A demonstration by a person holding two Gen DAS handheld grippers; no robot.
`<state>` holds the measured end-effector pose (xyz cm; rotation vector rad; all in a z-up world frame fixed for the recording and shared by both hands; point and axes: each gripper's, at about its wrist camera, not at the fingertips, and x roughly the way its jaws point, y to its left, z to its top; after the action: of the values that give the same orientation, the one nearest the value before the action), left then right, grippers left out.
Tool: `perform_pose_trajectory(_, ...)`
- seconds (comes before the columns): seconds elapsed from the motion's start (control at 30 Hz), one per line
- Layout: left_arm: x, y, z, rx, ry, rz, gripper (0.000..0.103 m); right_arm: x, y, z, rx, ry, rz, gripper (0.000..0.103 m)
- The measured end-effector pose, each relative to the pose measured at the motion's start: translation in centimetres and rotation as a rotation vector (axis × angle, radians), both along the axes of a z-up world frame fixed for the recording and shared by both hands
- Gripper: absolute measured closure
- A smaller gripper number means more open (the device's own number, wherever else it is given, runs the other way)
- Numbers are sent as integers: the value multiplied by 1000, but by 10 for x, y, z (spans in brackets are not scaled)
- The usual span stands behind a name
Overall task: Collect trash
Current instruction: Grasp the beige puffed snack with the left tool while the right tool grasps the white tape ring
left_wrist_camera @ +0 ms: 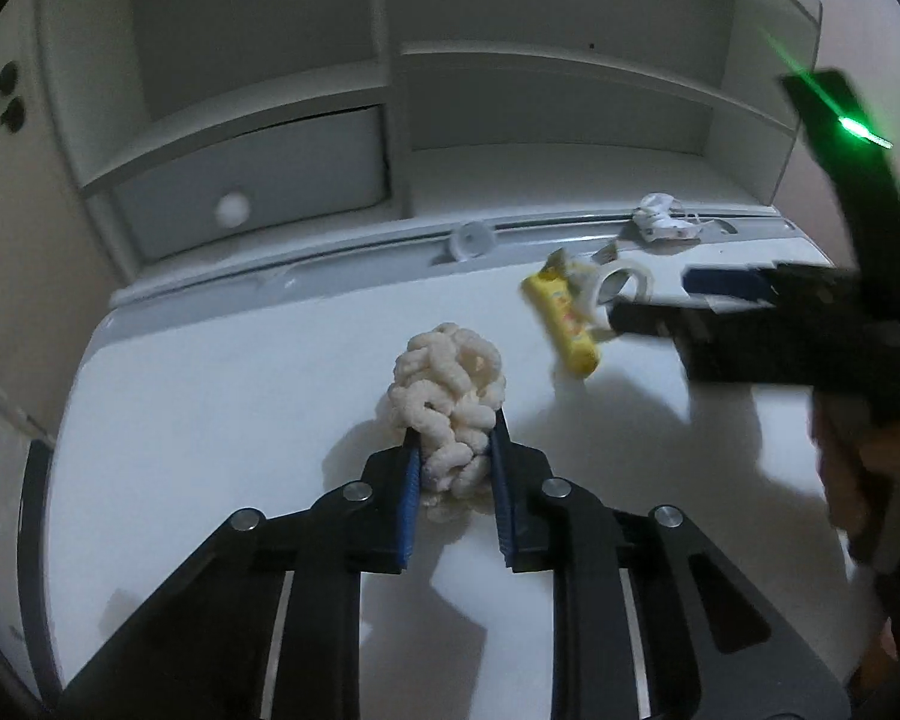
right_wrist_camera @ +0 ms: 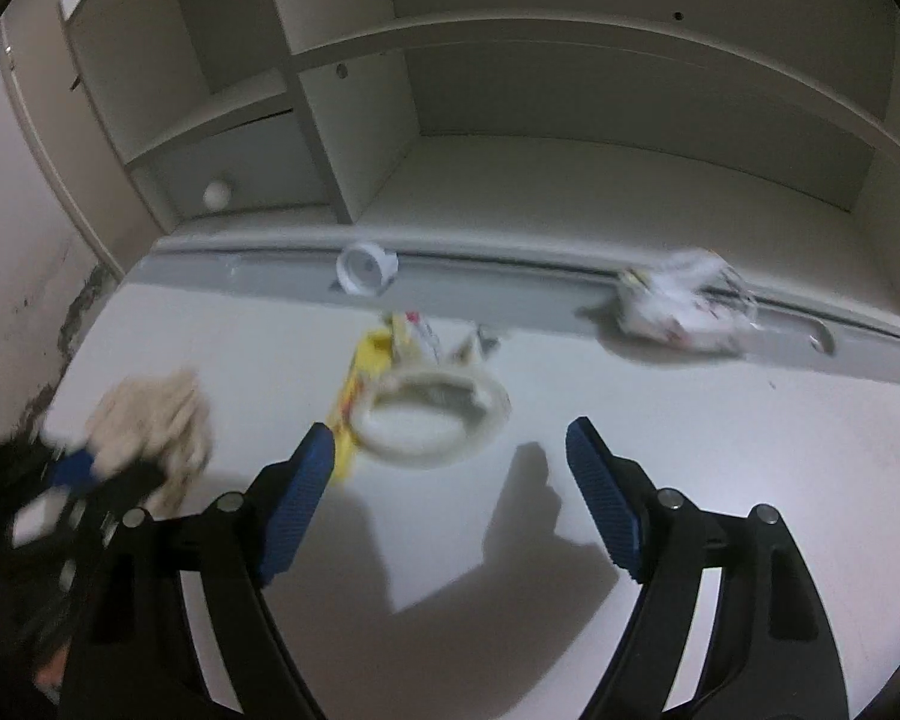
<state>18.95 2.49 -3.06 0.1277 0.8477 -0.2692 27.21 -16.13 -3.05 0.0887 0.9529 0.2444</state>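
Clamping a knotted cream cloth wad at its near end on the white desk, the left gripper grips something soft, light and squashy. To the right lie a yellow wrapper and tape roll, just beyond the right gripper, whose 2 jaws gape empty. The wrapper looks thin and slippery. A crumpled plastic wrapper sits far right.

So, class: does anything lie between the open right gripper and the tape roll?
Nothing visible does. The right gripper stands open with bare desk ahead of it up to the tape roll. The yellow wrapper only lies against the roll's left side.
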Motion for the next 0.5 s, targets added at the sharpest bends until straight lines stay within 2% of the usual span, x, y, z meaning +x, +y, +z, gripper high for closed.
perform_pose_trajectory(0.17, -8, 20, -3, -8, 3, 25, 83, 16, 11, -6, 7, 17, -7, 26)
perform_pose_trajectory(0.23, -8, 24, -4, -5, 5, 25, 83, 19, 12, -9, 14, 31, -13, 34)
perform_pose_trajectory(0.27, -8, 25, -4, -5, 4, 24, 83, 19, 11, -9, 23, 32, -18, 44)
perform_pose_trajectory(0.5, -16, 16, 1, -12, -4, 9, 83, -7, -3, 7, 39, -5, -44, 45)
